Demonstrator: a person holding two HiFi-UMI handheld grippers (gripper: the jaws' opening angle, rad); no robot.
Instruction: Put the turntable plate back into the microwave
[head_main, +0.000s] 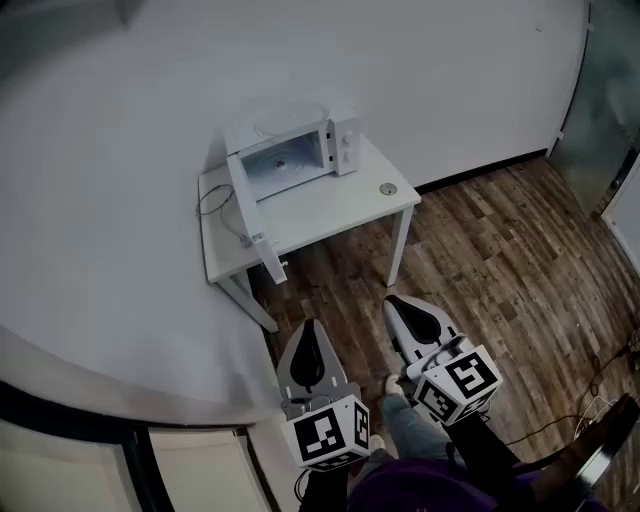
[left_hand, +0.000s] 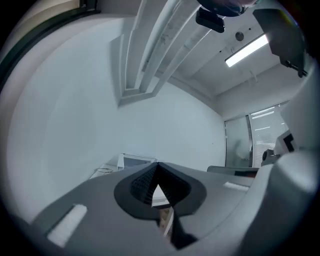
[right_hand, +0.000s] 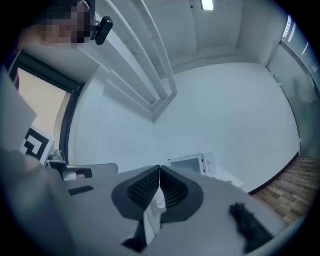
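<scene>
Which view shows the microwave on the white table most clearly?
The head view: the microwave is seen whole from above, with its door open. Both gripper views show it small, distant and partly cut off.

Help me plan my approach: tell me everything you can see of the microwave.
The microwave is a white box standing upright at the back of the white table, close to the wall. Its door is swung wide open at the picture's left, baring the cavity. Two knobs sit on its right panel.
</scene>
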